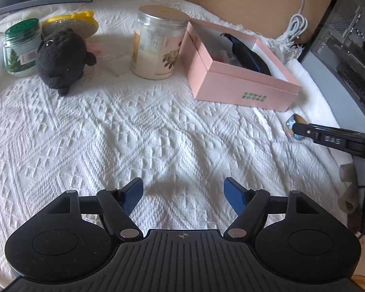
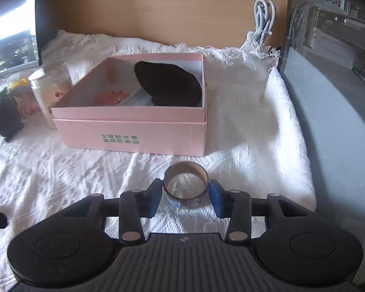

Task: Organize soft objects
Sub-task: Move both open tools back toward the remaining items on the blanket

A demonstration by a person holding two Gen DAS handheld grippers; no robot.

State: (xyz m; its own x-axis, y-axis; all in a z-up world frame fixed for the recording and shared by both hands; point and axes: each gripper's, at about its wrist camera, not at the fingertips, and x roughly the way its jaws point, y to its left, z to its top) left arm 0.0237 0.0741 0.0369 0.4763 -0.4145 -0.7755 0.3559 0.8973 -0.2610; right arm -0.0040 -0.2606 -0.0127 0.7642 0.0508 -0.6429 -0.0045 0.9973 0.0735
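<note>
At the far left of the white woven cloth [image 1: 158,133] that covers the bench we see a green-lidded glass jar [image 1: 20,48], and just right of it a black plush toy [image 1: 60,57] standing upright; this soft thing looks to be what we must sort next. A clear jar with a floral label [image 1: 155,43] stands between the toy and the open pink box [image 1: 231,68], which already holds a dark soft item [image 2: 169,85]. Green print on the box's near wall is upside down to us and unreadable.

Our left gripper [image 1: 183,191] hovers over bare cloth, jaws wide apart and empty. The toy lies far and left of it, and this is the nearer hand.

At the right, near the box, our right gripper [image 2: 185,196] straddles a roll of patterned tape [image 2: 186,185] lying flat, its hole facing up. The jaws are partly closed, both pads at the roll's sides; we cannot tell whether they press on it. "DAS" is moulded on a finger.
</note>
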